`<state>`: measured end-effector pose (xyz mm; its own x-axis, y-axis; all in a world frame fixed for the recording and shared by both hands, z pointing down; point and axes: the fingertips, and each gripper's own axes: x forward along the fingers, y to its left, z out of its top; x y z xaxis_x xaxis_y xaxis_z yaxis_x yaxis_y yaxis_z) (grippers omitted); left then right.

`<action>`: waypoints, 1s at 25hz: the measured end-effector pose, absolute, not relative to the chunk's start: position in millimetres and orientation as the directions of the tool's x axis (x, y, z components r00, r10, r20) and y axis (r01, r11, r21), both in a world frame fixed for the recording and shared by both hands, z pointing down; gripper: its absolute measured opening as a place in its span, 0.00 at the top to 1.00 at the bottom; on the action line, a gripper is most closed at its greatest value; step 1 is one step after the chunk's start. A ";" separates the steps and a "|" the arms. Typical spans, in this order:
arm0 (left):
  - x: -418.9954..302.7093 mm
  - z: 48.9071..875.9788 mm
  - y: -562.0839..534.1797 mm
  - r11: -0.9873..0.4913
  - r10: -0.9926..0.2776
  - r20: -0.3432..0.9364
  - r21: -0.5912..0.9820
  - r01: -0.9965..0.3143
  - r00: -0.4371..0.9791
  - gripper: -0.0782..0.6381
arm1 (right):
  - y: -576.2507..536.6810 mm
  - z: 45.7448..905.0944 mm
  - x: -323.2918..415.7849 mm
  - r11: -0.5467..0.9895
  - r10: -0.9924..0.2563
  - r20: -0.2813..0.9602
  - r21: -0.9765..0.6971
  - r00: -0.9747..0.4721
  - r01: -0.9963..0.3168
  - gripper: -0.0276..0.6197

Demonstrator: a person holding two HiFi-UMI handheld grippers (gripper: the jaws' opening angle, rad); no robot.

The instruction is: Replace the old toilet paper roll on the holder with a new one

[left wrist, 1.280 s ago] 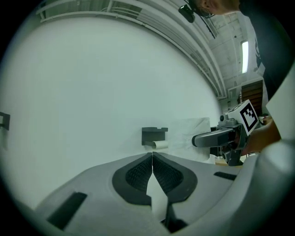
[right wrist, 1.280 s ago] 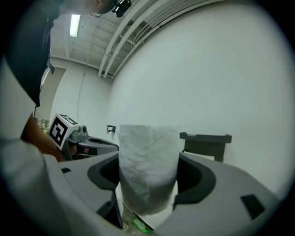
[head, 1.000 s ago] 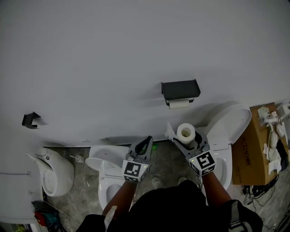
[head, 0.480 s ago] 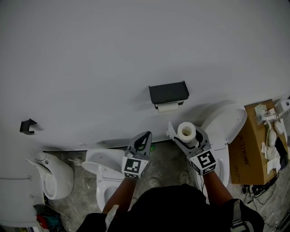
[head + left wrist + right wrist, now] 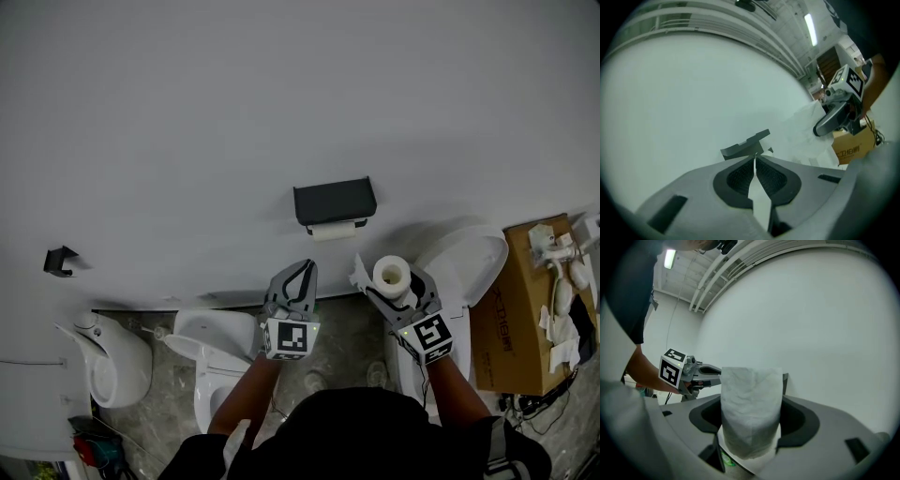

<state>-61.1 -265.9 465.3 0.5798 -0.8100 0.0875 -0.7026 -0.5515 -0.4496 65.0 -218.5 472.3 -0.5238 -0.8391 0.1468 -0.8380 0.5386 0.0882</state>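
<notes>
A black holder (image 5: pixel 334 201) is fixed to the white wall, with the thin old roll (image 5: pixel 337 228) hanging under it. My right gripper (image 5: pixel 392 279) is shut on the full white new roll (image 5: pixel 390 274), which it holds upright below and to the right of the holder. In the right gripper view the new roll (image 5: pixel 751 408) fills the space between the pads and hides most of the holder. My left gripper (image 5: pixel 302 270) is shut and empty, just below and left of the holder. In the left gripper view its tips (image 5: pixel 755 161) point at the holder (image 5: pixel 745 145).
A white toilet (image 5: pixel 214 354) stands on the floor at lower left, with another fixture (image 5: pixel 112 361) further left. On the right stands a toilet with its lid raised (image 5: pixel 466 261), and beside it a cardboard box (image 5: pixel 520 319). A small black hook (image 5: pixel 61 258) is on the wall at left.
Both grippers have moved forward toward the wall and the holder. The left gripper has rolled a little. The new roll stays in the right gripper.
</notes>
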 end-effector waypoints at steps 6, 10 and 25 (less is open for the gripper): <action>-33.2 468.1 -272.2 -0.541 -0.783 0.113 -0.609 -0.580 0.612 0.73 | -222.8 475.0 78.1 0.550 -0.831 0.150 0.084 -0.535 -0.831 0.48; -21.3 484.8 -280.2 -0.519 -0.788 0.185 -0.712 -0.473 0.588 0.61 | -223.9 477.4 85.7 0.559 -0.825 0.156 0.079 -0.544 -0.825 0.48; 6.9 519.3 -331.9 -0.335 -0.910 0.281 -0.932 -0.141 0.305 0.56 | -224.4 476.7 109.2 0.611 -0.787 0.176 0.092 -0.591 -0.786 0.48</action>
